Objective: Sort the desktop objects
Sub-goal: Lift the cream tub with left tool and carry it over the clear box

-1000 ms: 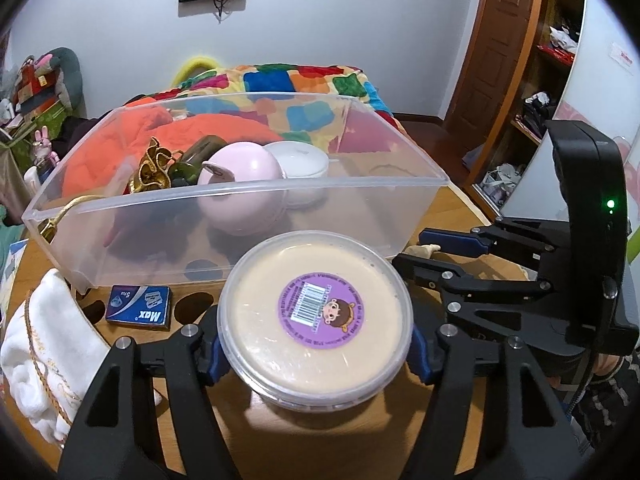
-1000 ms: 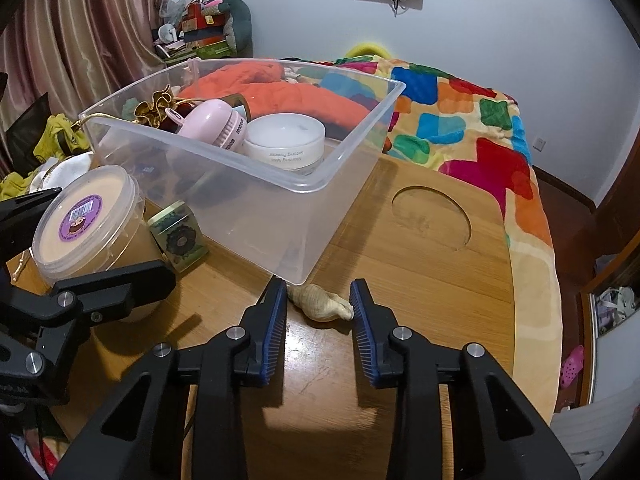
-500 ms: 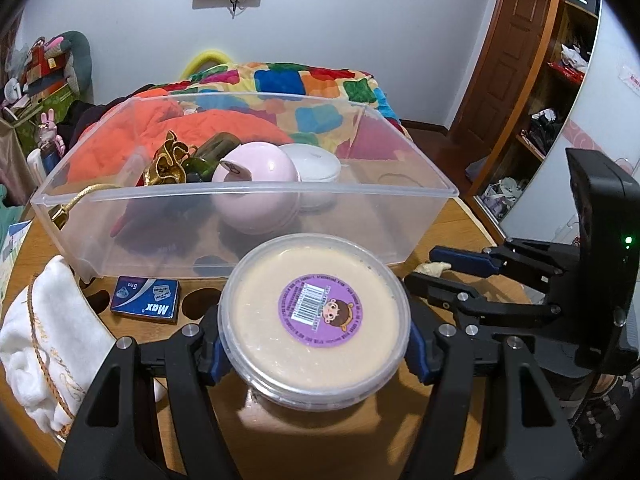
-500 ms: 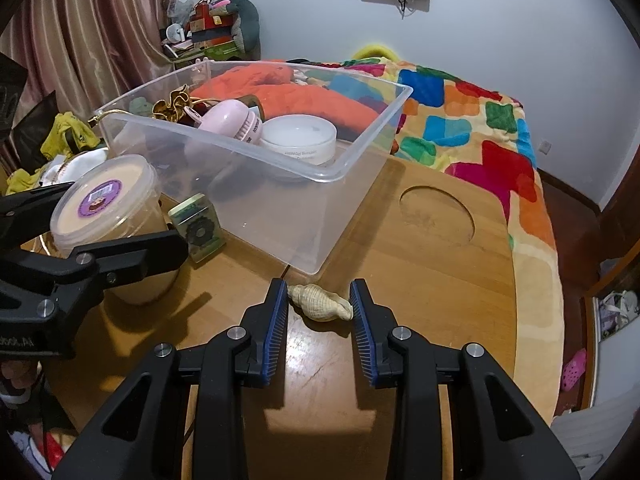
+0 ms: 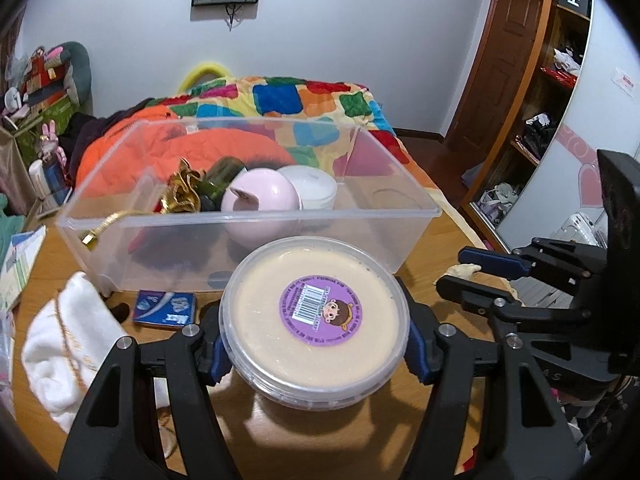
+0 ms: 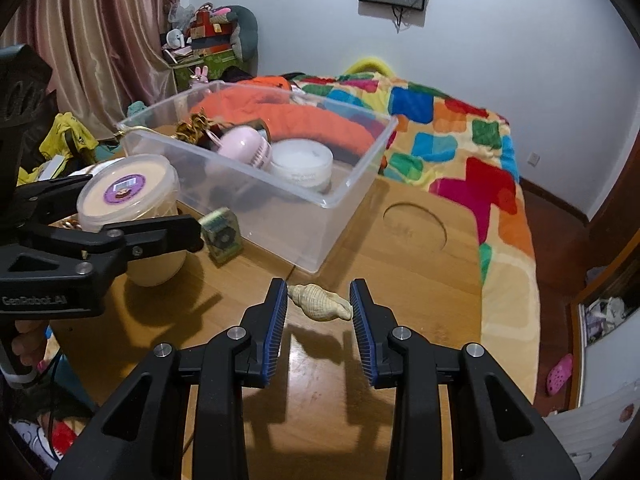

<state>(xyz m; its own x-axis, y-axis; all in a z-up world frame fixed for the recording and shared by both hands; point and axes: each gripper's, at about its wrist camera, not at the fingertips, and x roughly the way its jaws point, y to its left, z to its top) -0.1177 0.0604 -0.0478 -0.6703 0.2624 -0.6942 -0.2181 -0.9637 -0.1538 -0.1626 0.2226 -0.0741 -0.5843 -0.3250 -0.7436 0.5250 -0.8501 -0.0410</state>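
Item one, a round lidded tub (image 5: 316,316) with a purple label, is gripped at opposite sides just under the lid rim by the left gripper (image 5: 314,350), jaws spread wide on it, directly before the clear bin (image 5: 248,216); it is judged rigid, smooth-walled and fairly heavy if full. Item two, a ribbed cream seashell (image 6: 320,303), is held end to end between the narrow-set pads of the right gripper (image 6: 319,316), above the wooden table (image 6: 416,280); it is judged light, hard, brittle, and likely to pivot unless taken across its thickest part
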